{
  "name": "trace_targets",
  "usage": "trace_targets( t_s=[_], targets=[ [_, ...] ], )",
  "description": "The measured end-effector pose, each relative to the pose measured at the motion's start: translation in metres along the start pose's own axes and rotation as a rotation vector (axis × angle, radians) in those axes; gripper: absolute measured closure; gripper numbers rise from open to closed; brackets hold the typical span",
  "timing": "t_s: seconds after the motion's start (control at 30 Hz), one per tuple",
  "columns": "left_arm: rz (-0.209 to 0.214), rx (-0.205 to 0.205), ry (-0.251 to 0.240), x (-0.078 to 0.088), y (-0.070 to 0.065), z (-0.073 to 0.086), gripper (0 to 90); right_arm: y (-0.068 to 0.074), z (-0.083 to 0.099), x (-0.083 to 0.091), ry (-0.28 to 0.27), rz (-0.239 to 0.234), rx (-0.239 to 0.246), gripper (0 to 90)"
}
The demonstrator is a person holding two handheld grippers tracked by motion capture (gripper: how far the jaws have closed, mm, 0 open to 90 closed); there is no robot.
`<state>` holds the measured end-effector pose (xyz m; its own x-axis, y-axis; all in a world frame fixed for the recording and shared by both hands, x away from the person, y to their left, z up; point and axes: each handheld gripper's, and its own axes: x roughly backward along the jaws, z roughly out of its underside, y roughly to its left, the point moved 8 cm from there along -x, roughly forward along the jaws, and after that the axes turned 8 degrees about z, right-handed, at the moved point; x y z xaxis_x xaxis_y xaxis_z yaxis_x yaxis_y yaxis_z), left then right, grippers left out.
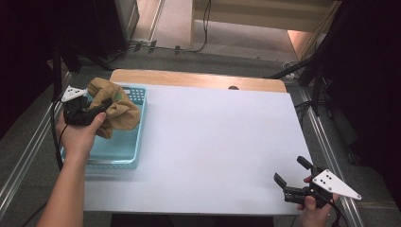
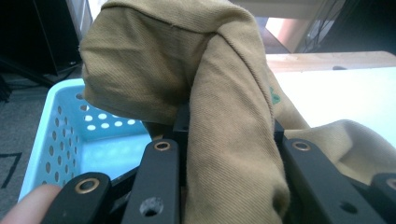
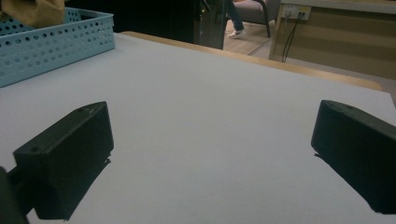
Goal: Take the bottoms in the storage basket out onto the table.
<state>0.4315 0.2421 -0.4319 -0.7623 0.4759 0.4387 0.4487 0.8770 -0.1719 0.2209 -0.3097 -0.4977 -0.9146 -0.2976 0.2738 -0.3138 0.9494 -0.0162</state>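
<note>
A crumpled tan cloth [image 1: 113, 109] hangs over the light blue perforated basket [image 1: 124, 150] at the table's left side. My left gripper [image 1: 105, 105] is shut on the cloth and holds it above the basket. In the left gripper view the tan cloth [image 2: 224, 116] bulges up between the two black jaws, with the blue basket [image 2: 60, 135] behind and below it. My right gripper [image 1: 292, 171] rests near the table's front right corner, open, with nothing between its jaws. In the right gripper view the basket [image 3: 51, 42] stands at the far left with a bit of the cloth [image 3: 35, 11] above it.
A white sheet [image 1: 213, 142] covers most of the wooden table [image 1: 198, 79]. Aluminium rails [image 1: 326, 142] run along both sides of the table. Dark stands and cables [image 1: 203, 28] sit on the floor beyond the far edge.
</note>
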Motion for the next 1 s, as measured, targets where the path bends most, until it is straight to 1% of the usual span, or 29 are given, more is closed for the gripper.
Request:
trace_targets(
  t_s=[0.1, 0.23, 0.33, 0.47, 0.83, 1.0],
  targets=[
    [0.004, -0.005, -0.009, 0.003, -0.003, -0.002, 68.6, 0.000, 0.000, 0.000, 0.000, 0.000, 0.001, 0.0],
    [0.017, -0.003, -0.033, 0.006, -0.007, -0.006, 68.6, 0.000, 0.000, 0.000, -0.001, 0.001, 0.004, 0.0],
    [0.029, -0.012, -0.043, 0.009, -0.012, -0.009, 68.6, 0.000, 0.000, 0.000, -0.001, 0.000, 0.002, 0.0],
    [0.041, -0.024, -0.062, 0.013, -0.019, -0.015, 68.6, 0.001, 0.000, 0.000, 0.000, 0.000, 0.002, 0.0],
    [0.080, -0.042, -0.114, 0.019, -0.040, -0.030, 68.6, 0.001, -0.001, 0.000, -0.003, 0.001, 0.002, 0.0],
    [0.103, -0.054, -0.135, 0.021, -0.051, -0.037, 68.5, 0.000, -0.001, 0.001, -0.004, 0.003, 0.001, 0.0]
  ],
)
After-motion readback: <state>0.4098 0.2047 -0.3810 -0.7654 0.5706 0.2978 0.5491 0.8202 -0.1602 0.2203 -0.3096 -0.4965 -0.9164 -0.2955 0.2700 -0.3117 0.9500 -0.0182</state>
